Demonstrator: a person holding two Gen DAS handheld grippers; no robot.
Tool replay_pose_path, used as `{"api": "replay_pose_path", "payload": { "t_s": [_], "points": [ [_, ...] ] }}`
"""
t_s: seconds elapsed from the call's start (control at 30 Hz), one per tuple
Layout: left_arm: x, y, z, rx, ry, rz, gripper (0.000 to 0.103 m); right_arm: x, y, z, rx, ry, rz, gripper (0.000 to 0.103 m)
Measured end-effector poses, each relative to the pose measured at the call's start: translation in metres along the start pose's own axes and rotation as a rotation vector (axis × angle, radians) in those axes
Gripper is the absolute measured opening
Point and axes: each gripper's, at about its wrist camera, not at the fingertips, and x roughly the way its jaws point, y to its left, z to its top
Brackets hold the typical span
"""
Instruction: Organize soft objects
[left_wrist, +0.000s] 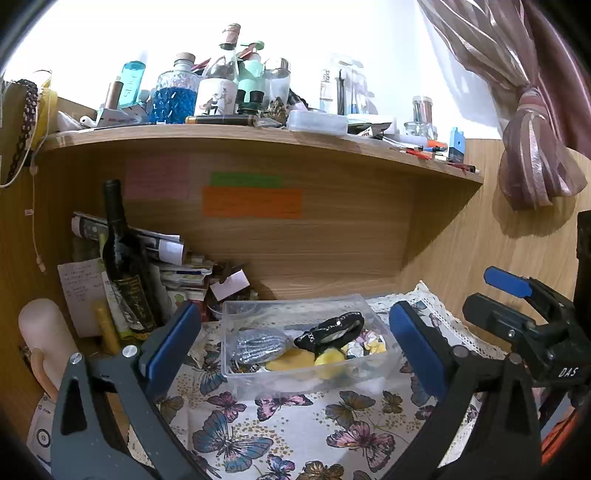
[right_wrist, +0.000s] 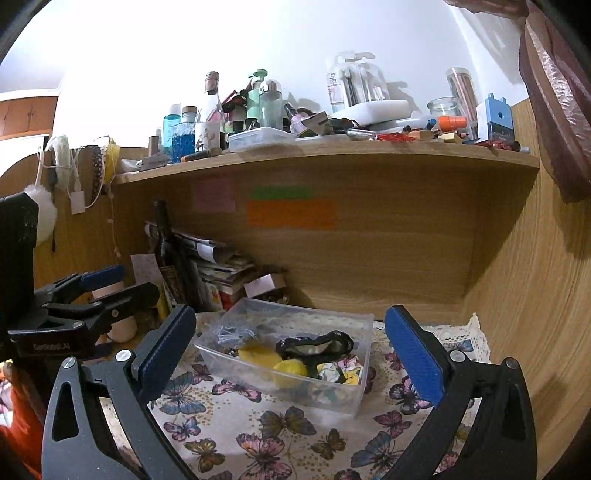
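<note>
Hovering with jaws apart, left gripper (left_wrist: 295, 350) and right gripper (right_wrist: 291, 350), butterfly-print cloth (left_wrist: 295, 435) on the desk, clear box (left_wrist: 306, 376) holding soft objects (left_wrist: 332, 332), dark bottle (left_wrist: 122, 258) far left, cluttered wooden shelf (left_wrist: 258, 138) above, pink curtain (left_wrist: 535, 158) far right.

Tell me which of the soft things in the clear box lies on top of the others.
The black scrunchie: it rests across the yellow items and the floral one, while the silver-grey one sits apart at the box's left end.

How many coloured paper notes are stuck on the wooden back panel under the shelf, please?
3: a pink note on the left, a green note to its right, and a larger orange note directly below the green one. None appear hidden.
</note>
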Motion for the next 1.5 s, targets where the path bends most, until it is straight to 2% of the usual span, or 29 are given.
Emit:
{"api": "replay_pose_path", "payload": {
  "t_s": [1.5],
  "points": [
    [-0.011,-0.013,0.003,0.036,-0.040,0.006,0.103,-0.003,0.000,0.000,0.012,-0.005,-0.002,0.103]
  ]
}}
